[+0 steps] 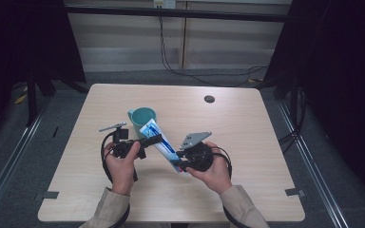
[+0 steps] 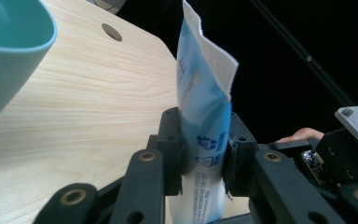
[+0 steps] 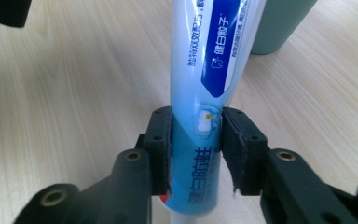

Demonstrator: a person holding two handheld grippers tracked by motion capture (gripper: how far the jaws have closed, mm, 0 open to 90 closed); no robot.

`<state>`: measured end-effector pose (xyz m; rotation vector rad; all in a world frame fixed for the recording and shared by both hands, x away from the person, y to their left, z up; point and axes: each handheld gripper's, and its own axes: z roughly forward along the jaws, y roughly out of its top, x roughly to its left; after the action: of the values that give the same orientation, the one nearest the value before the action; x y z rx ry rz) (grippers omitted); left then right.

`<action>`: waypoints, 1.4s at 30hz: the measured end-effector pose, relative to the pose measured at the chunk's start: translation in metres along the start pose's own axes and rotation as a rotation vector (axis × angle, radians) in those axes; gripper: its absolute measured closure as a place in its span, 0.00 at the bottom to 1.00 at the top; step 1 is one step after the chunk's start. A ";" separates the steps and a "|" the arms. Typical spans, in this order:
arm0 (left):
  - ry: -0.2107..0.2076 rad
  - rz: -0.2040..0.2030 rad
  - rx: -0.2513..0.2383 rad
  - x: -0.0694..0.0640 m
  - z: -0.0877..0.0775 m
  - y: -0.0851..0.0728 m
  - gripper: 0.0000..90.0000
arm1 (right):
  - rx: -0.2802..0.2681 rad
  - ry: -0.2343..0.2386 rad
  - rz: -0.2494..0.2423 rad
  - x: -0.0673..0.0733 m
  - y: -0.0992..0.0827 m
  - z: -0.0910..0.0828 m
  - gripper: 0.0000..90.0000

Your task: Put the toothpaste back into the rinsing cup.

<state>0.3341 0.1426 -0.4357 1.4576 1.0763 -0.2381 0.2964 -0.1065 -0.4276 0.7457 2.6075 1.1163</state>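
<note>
A white and blue toothpaste tube (image 1: 159, 141) is held slanting above the table, between my two grippers. My left gripper (image 1: 153, 140) is shut on its upper part; in the left gripper view both pads squeeze the tube (image 2: 205, 93) below its flat crimped end, at my left gripper (image 2: 203, 140). My right gripper (image 1: 178, 164) has the tube's lower end near the cap. In the right gripper view the tube (image 3: 209, 56) fills the gap and touches both pads of my right gripper (image 3: 196, 135). A teal cup (image 1: 143, 118) stands upright just behind the tube.
The light wooden table (image 1: 247, 142) has a small round dark grommet (image 1: 209, 99) at its far right. The teal cup (image 2: 9, 46) is close at the left of the left gripper view and at the top right of the right gripper view (image 3: 279, 23). Dark floor surrounds the table.
</note>
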 end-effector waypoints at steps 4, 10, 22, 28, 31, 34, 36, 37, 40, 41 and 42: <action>0.008 0.018 0.010 -0.002 0.001 0.002 0.83 | -0.001 0.012 0.010 -0.001 0.000 0.001 0.65; 0.014 0.059 0.034 -0.006 0.000 0.008 0.84 | -0.034 0.011 0.045 -0.005 -0.005 -0.004 0.50; 0.059 0.124 0.048 -0.018 -0.007 0.023 0.84 | 0.015 -0.018 0.116 -0.024 -0.029 -0.012 0.28; 0.078 0.152 0.054 -0.022 -0.007 0.027 0.84 | 0.018 -0.006 0.166 -0.031 -0.044 -0.012 0.22; 0.087 0.166 0.054 -0.024 -0.008 0.029 0.84 | 0.017 -0.017 0.178 -0.034 -0.054 -0.011 0.19; 0.095 0.181 0.055 -0.025 -0.010 0.032 0.84 | 0.026 -0.020 0.184 -0.036 -0.067 -0.009 0.17; 0.099 0.201 0.048 -0.027 -0.012 0.034 0.84 | 0.034 -0.022 0.197 -0.036 -0.073 -0.009 0.17; 0.099 0.201 0.048 -0.027 -0.012 0.034 0.84 | 0.034 -0.022 0.197 -0.036 -0.073 -0.009 0.17; 0.111 0.216 0.044 -0.029 -0.015 0.037 0.84 | 0.037 -0.019 0.217 -0.037 -0.084 -0.008 0.17; 0.111 0.216 0.044 -0.029 -0.015 0.037 0.84 | 0.037 -0.019 0.217 -0.037 -0.084 -0.008 0.17; 0.111 0.217 0.044 -0.030 -0.016 0.037 0.84 | 0.031 -0.020 0.216 -0.038 -0.086 -0.008 0.17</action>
<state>0.3378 0.1491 -0.3861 1.6286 0.9968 -0.0270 0.2939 -0.1820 -0.4846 1.0602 2.5810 1.1188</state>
